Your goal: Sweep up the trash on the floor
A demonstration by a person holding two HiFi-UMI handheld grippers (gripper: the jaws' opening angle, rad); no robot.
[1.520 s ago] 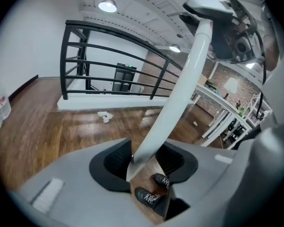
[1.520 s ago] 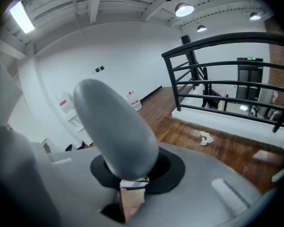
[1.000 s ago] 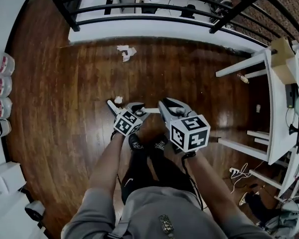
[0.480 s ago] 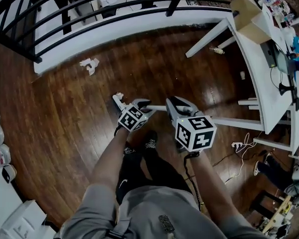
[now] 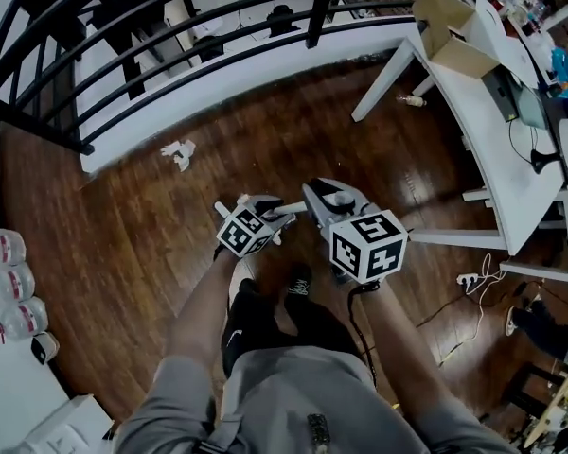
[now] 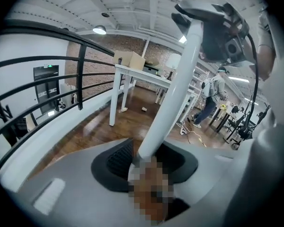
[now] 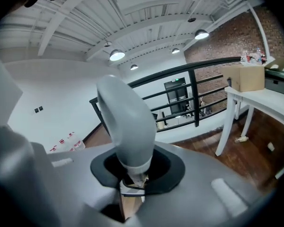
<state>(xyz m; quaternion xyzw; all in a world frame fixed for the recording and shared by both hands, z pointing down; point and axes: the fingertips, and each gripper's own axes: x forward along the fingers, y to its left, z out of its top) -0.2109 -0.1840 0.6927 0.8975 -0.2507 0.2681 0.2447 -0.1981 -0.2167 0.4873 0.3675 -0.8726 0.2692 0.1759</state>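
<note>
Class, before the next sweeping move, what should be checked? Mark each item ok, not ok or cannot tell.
1. Left gripper on long white pole: jaws have just been closing, pole between them, gripped: ok.
2. Right gripper shut on rounded pale grey handle: ok.
3. Crumpled white paper in sight on dark wooden floor: ok.
4. Pole's lower end touching floor: cannot tell, unseen.
5. White table leg apart from paper: ok.

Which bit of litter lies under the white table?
The small pale piece beside the table leg; the crumpled white paper lies openly near the railing.
</note>
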